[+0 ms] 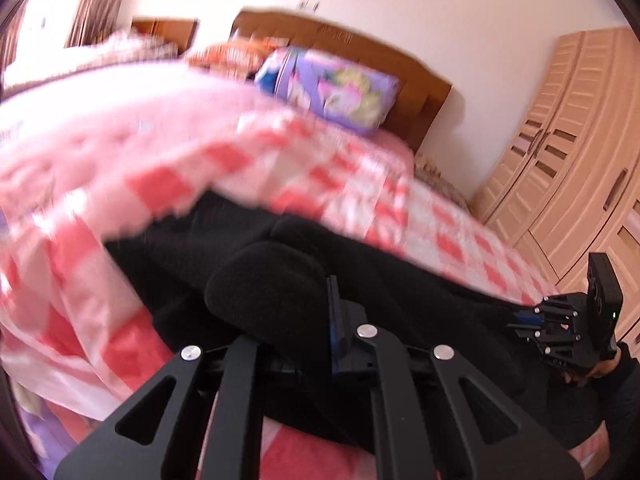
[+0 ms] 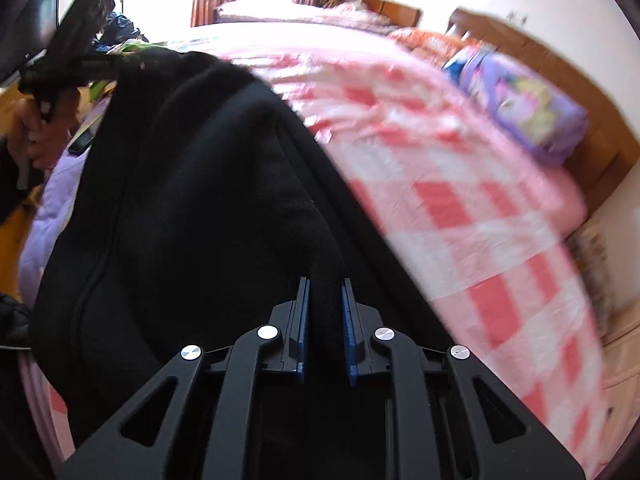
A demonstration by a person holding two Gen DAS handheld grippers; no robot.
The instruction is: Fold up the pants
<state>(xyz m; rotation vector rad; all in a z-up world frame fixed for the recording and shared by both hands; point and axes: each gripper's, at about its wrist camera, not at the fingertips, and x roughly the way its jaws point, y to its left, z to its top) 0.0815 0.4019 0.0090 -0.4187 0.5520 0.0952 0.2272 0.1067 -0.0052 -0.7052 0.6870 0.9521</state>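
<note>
Black pants (image 1: 224, 248) hang and drape over a bed with a pink and white checked cover (image 1: 168, 152). My left gripper (image 1: 304, 320) is shut on a bunched fold of the pants; the cloth hides its left finger. My right gripper (image 2: 324, 320) is shut on another edge of the pants (image 2: 192, 184), with cloth between its blue pads (image 2: 350, 332). The right gripper also shows at the right of the left wrist view (image 1: 560, 320), and the left gripper at the top left of the right wrist view (image 2: 80, 52). The pants stretch between them, lifted off the bed.
A purple patterned pillow (image 1: 332, 88) and an orange one (image 1: 228, 56) lie by the wooden headboard (image 1: 344, 40). A light wooden wardrobe (image 1: 568, 136) stands to the right of the bed. A lilac quilt (image 2: 60, 192) and clutter lie at the left.
</note>
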